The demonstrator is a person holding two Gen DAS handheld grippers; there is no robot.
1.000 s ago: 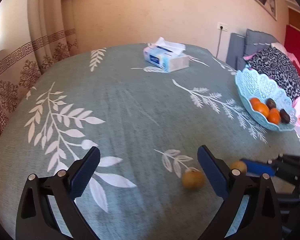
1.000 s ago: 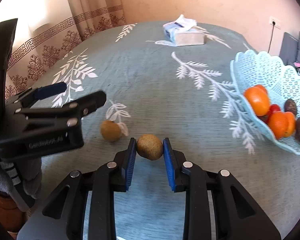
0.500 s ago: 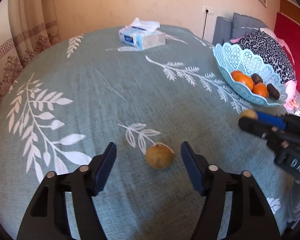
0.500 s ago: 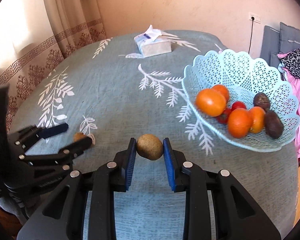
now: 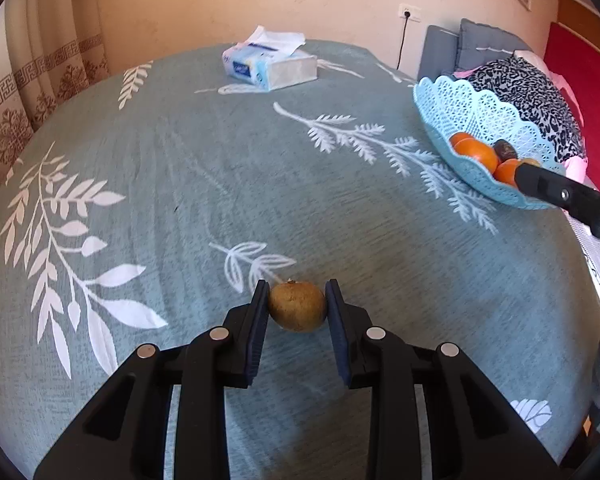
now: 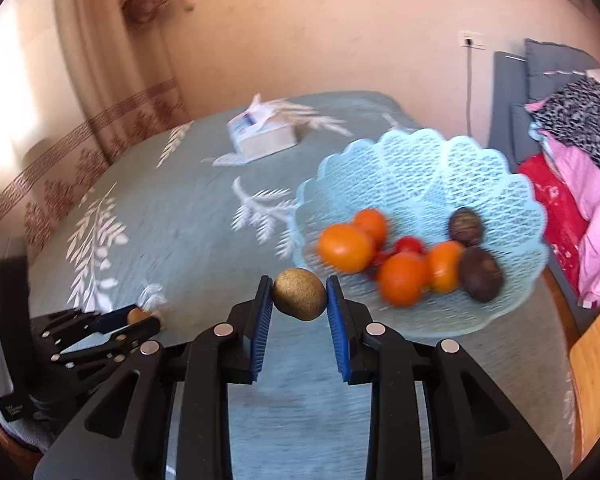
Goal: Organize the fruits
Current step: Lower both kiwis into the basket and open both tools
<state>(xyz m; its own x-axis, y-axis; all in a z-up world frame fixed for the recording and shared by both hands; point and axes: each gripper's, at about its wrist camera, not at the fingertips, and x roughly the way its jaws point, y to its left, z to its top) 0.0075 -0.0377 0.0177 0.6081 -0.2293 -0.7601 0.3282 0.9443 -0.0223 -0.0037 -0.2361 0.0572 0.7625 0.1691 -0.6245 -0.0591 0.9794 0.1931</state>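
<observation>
My left gripper (image 5: 297,307) is shut on a brown kiwi (image 5: 297,306) low over the green leaf-print tablecloth (image 5: 171,184). My right gripper (image 6: 299,299) is shut on a second brown kiwi (image 6: 299,293) and holds it in the air just left of the light blue lattice basket (image 6: 428,176). The basket holds oranges (image 6: 346,247), a small red fruit (image 6: 408,245) and two dark fruits (image 6: 480,273). The basket also shows in the left wrist view (image 5: 472,112) at the right, with the right gripper's finger (image 5: 556,190) in front of it. The left gripper shows in the right wrist view (image 6: 133,320) at lower left.
A tissue box (image 5: 269,65) lies at the table's far side, also in the right wrist view (image 6: 261,134). Patterned curtains (image 5: 39,76) hang at the left. Cushions and clothes (image 6: 572,128) pile up beyond the basket. A wooden chair seat (image 6: 596,364) sits at lower right.
My left gripper moved onto the loose kiwi and closed on it. My right gripper carried its kiwi up and right, close to the basket.
</observation>
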